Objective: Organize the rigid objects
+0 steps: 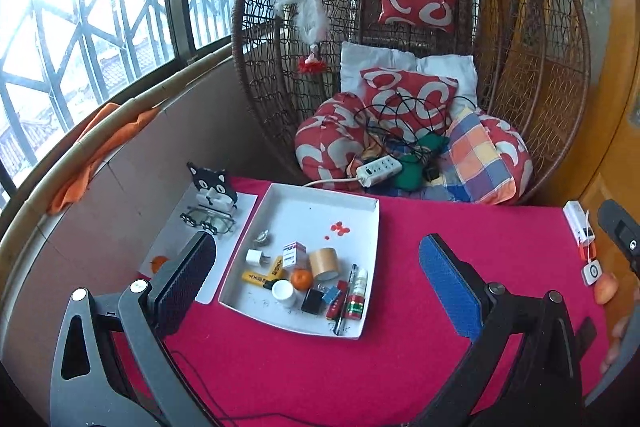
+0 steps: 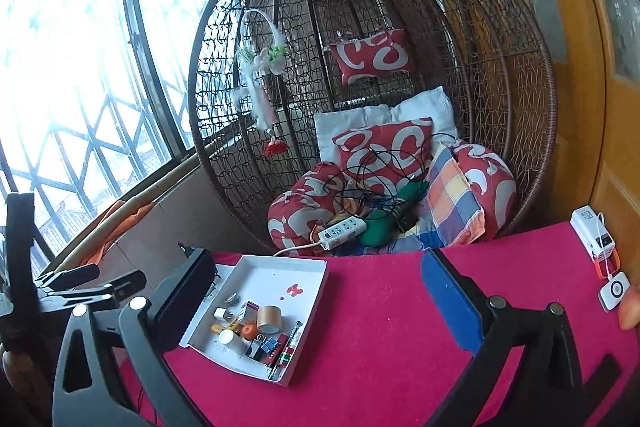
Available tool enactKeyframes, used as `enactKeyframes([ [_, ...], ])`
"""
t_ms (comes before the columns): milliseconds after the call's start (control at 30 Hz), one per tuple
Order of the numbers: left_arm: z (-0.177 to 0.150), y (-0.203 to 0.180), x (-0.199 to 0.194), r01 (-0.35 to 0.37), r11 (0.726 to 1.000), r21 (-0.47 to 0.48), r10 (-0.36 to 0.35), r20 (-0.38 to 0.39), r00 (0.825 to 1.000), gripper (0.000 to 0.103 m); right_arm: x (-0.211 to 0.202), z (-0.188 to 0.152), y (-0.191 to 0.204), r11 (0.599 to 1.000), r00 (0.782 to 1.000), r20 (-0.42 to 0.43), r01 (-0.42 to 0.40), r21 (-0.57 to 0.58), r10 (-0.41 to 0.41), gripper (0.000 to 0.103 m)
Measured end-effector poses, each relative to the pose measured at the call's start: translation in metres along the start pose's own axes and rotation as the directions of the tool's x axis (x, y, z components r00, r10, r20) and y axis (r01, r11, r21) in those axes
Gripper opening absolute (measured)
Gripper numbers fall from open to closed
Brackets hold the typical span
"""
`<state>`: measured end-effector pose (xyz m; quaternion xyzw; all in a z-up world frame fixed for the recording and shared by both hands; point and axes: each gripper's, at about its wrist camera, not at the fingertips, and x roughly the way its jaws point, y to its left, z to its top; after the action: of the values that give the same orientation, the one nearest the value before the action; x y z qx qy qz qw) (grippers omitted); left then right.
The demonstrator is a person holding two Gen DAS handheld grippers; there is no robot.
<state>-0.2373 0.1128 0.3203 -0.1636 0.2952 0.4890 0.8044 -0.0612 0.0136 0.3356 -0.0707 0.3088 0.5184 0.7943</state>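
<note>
Both tongs, left (image 1: 316, 267) and right (image 2: 316, 299), hung wide and empty above the counter (image 1: 440, 235). The tray (image 1: 320, 199) held clutter; best to descend straight onto one piece, likely the tape roll (image 1: 325, 262).

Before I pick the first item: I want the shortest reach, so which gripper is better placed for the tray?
Probably left. The left gripper, open, frames the white tray between its fingers; the right gripper, also open, has it off toward its left finger.

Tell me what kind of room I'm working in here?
Likely a home's enclosed balcony or sunroom: a wicker hanging egg chair piled with cushions, big barred windows, and a table under red cloth holding a white tray of small household items.
</note>
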Motion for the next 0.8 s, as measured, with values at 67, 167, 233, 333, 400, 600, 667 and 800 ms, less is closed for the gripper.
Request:
enactKeyframes([
  [67, 0.002, 0.0, 0.005, -0.001, 1.0, -0.001, 0.001, -0.013, 1.0, 0.103, 0.001, 0.0, -0.001, 1.0, 1.0, -0.002, 0.016, -0.001, -0.016, 0.103],
  [167, 0.004, 0.0, 0.013, 0.006, 1.0, -0.004, -0.006, -0.033, 0.999, 0.103, 0.004, -0.002, -0.002, 1.0, 1.0, -0.016, 0.026, 0.0, -0.026, 0.103],
  [233, 0.005, -0.001, 0.016, 0.009, 1.0, -0.002, -0.009, -0.04, 0.999, 0.103, 0.006, -0.002, -0.002, 1.0, 0.999, -0.023, 0.029, 0.0, -0.029, 0.103],
  [333, 0.006, -0.001, 0.019, 0.021, 1.0, -0.005, -0.021, -0.044, 0.999, 0.103, 0.008, -0.001, -0.002, 0.999, 0.999, -0.026, 0.034, -0.003, -0.034, 0.103],
  [400, 0.007, -0.001, 0.022, 0.026, 1.0, -0.006, -0.026, -0.05, 0.998, 0.103, 0.009, 0.0, -0.002, 0.999, 0.999, -0.025, 0.038, -0.006, -0.038, 0.103],
  [600, 0.01, -0.002, 0.031, 0.033, 0.999, 0.003, -0.033, -0.067, 0.997, 0.103, 0.014, 0.001, -0.003, 0.999, 0.999, -0.04, 0.037, -0.006, -0.037, 0.103],
  [667, 0.01, -0.002, 0.033, 0.037, 0.999, 0.005, -0.037, -0.071, 0.997, 0.103, 0.017, 0.002, -0.003, 0.999, 0.998, -0.047, 0.035, -0.006, -0.036, 0.103],
  [800, 0.011, -0.003, 0.036, 0.048, 0.999, 0.009, -0.047, -0.077, 0.996, 0.103, 0.021, 0.002, -0.002, 0.999, 0.998, -0.055, 0.03, -0.009, -0.031, 0.103],
])
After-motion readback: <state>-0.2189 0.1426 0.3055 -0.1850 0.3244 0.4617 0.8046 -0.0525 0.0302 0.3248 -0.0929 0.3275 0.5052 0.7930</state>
